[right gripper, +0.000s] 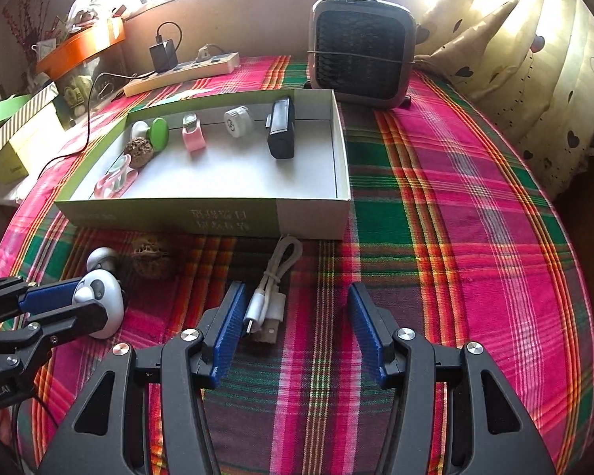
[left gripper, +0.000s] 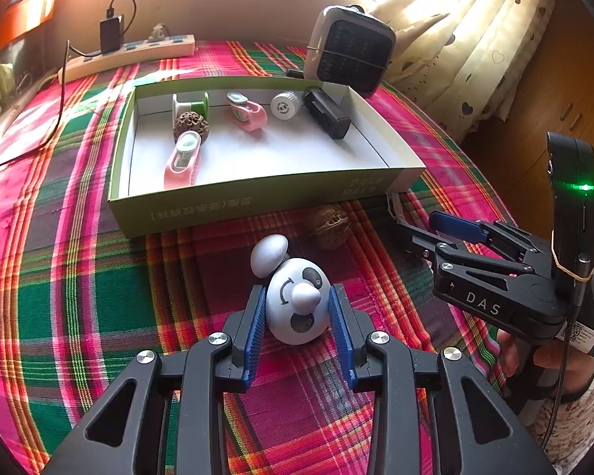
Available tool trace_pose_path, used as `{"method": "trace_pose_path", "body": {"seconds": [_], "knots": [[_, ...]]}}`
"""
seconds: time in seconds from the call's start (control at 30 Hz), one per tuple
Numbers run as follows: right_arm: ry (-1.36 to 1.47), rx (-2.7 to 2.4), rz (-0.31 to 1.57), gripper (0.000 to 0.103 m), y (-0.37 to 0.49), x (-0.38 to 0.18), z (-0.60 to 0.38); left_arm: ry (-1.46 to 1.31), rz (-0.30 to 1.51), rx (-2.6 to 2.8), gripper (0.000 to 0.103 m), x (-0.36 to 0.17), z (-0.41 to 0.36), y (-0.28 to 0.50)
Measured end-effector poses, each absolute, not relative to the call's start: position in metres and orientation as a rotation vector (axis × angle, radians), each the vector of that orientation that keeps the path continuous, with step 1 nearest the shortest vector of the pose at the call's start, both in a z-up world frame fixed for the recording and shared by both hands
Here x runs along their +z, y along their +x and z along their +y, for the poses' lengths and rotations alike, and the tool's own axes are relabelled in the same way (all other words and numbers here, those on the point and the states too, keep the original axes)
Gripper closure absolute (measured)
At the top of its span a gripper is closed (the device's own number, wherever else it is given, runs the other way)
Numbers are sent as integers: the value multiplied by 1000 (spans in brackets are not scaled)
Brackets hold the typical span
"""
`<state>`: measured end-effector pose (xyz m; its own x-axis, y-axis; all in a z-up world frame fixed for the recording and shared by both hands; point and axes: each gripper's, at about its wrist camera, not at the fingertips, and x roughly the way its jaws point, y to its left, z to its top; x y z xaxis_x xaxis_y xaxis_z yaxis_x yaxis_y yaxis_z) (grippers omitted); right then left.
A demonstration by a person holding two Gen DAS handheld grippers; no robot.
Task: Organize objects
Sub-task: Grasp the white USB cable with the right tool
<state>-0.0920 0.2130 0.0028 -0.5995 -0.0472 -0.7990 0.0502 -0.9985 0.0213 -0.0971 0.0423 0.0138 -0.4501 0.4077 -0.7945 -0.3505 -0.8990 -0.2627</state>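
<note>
Between the spread pads of the left hand-held gripper (left gripper: 297,312) sits the panda toy (left gripper: 297,304) on the counter (left gripper: 79,297), just short of the box (left gripper: 257,194) ahead. The right hand-held gripper (right gripper: 293,332), also spread, flanks the white cable (right gripper: 269,297).

I see a table under a pink-and-green plaid cloth (right gripper: 455,206). On it sits a shallow green-sided box (right gripper: 233,213). Behind the box lie a power strip (right gripper: 182,71) and a small heater (right gripper: 362,51). In front of the box lie a walnut (right gripper: 150,263), a white toy figure (left gripper: 297,304) and a coiled white cable (right gripper: 269,301).
</note>
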Motion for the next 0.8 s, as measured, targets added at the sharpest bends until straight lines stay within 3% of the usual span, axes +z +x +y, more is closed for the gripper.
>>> {"method": "trace_pose_path", "body": {"seconds": [0.4,0.53,0.8], "knots": [[1362,-2772,27,50,-89,2,212,-1305,-60,2362,76,16,44,-96],[1351,-2773,36,67,-88,2,212,-1293,-51,2366,79,19,45,-96],[1342,-2771,37,82,-87,2,213,-1278,-59,2365,79,21,46,-94]]}}
